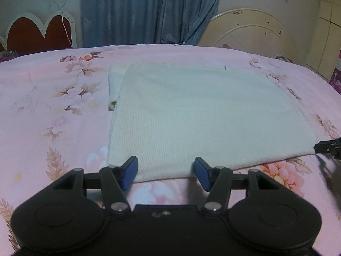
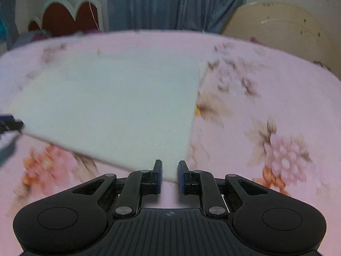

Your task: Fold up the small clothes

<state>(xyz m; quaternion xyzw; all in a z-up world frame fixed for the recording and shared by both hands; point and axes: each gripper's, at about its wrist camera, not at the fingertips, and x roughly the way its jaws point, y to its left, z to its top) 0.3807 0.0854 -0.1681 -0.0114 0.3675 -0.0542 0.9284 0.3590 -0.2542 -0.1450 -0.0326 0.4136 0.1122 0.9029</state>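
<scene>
Cream knit garment (image 1: 191, 115), already folded into a flat rectangle, lies near the middle of the bed (image 1: 42, 98), on its pink flowered sheet; in the left wrist view a second layer peeks out along the garment's far left side, and its near edge runs close to the bed's near edge. The left gripper (image 1: 166, 172) hovers at that near edge with its blue pads well apart and the hem showing between them, neither pad pressing on it, so it holds nothing. At the right border of this view the tip of the other tool sits at the garment's near right corner. In the right wrist view, which is blurred, the right gripper (image 2: 170, 176) has its jaws narrow, with the near right corner of the garment (image 2: 110, 111) lying in the slim gap between the pads; whether they pinch the cloth cannot be told for sure, since a sliver of space shows. Judged from this, another fold is being set up: both tools are taking the near edge. The next move likely calls for the left pads to close on the hem, then a level lift carrying the near edge over to the far one.
</scene>
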